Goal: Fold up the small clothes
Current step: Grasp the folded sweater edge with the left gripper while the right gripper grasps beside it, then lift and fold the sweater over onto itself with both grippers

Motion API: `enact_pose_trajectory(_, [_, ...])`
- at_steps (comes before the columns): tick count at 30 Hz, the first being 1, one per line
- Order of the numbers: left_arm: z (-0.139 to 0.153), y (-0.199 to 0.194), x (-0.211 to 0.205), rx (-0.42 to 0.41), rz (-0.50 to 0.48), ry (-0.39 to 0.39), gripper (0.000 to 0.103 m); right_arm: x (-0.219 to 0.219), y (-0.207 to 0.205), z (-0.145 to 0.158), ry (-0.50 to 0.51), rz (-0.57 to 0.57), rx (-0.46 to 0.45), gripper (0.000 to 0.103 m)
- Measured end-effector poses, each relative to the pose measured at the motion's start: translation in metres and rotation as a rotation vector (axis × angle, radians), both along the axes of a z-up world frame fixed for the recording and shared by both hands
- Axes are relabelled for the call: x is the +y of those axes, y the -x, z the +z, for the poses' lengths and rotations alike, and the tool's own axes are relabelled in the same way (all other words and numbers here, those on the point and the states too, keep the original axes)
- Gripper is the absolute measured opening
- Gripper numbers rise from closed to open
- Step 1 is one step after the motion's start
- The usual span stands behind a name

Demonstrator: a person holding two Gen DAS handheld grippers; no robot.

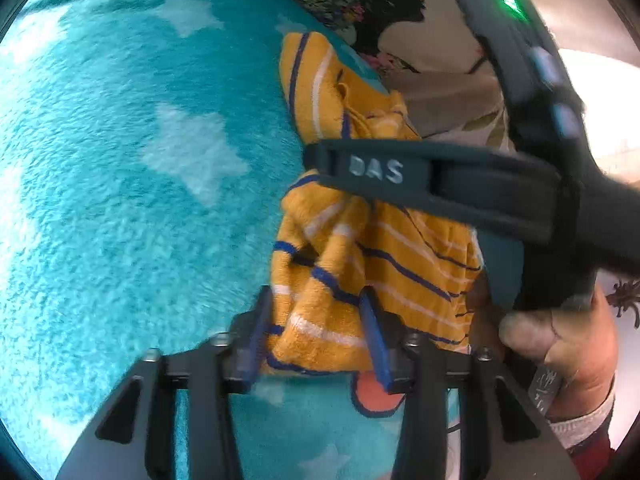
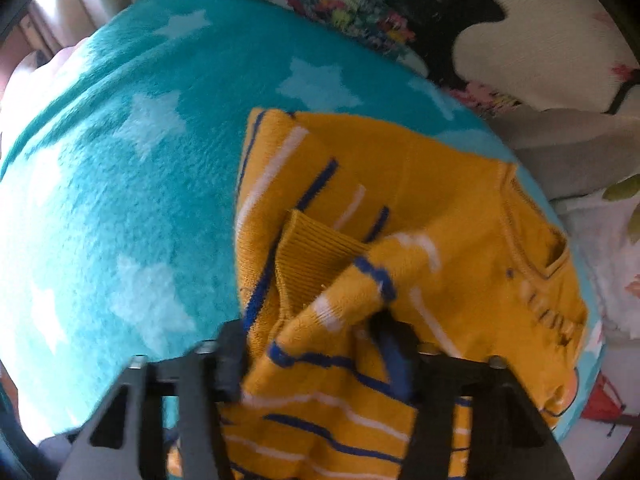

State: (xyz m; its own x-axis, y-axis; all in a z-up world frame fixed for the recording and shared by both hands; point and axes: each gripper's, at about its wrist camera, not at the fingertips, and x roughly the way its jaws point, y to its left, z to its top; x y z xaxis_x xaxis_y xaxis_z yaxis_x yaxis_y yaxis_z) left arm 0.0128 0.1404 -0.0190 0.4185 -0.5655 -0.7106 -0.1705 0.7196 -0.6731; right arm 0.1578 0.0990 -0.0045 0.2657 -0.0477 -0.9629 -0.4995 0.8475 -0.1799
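A teal blanket (image 1: 120, 160) with pale stars covers the surface, with floral bedding (image 2: 540, 40) behind it. On its right part lies the sweater (image 2: 440, 208), mustard yellow with blue and white stripes, partly folded and bunched (ribbed hem turned up). The right tool (image 2: 316, 344) points down at it, its fingers set narrow with a striped fold gathered and pinched between them. The left tool (image 1: 316, 332) likewise clamps the sweater's near edge. A hand (image 1: 568, 344) grips the right tool's handle.
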Motion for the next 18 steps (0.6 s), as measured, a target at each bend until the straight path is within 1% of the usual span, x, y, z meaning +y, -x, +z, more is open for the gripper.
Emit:
enact_pose_trajectory(1, [0.002, 0.001, -0.004, 0.004, 0.005, -0.015, 0.015, -0.008, 0.003, 0.004, -0.033, 0.006, -0.007, 0.040])
enact_pose_trajectory(2, [0.005, 0.001, -0.005, 0.003, 0.012, -0.022, 0.013, -0.015, 0.005, 0.008, -0.066, 0.005, -0.010, 0.034])
enact_pose_trajectory(3, [0.008, 0.004, -0.008, -0.001, 0.023, -0.031, 0.013, -0.021, 0.007, 0.010, -0.103, 0.000, -0.012, 0.031])
enact_pose_trajectory(7, [0.026, 0.011, -0.032, -0.022, 0.031, -0.094, 0.012, -0.064, 0.012, 0.026, -0.312, -0.040, -0.003, 0.028])
enact_pose_trajectory(12, [0.054, 0.017, -0.078, -0.064, -0.027, -0.193, 0.012, -0.121, 0.021, 0.043, -0.514, -0.094, -0.014, 0.027])
enact_pose_trajectory(14, [0.065, 0.018, -0.096, -0.081, -0.053, -0.197, 0.012, -0.147, 0.031, 0.050, -0.590, -0.122, -0.029, 0.027])
enact_pose_trajectory(16, [0.082, 0.017, -0.112, -0.113, -0.087, -0.186, 0.012, -0.180, 0.038, 0.055, -0.650, -0.151, -0.042, 0.027])
enact_pose_trajectory(18, [0.096, 0.017, -0.121, -0.149, -0.118, -0.185, 0.013, -0.211, 0.043, 0.058, -0.683, -0.171, -0.055, 0.026])
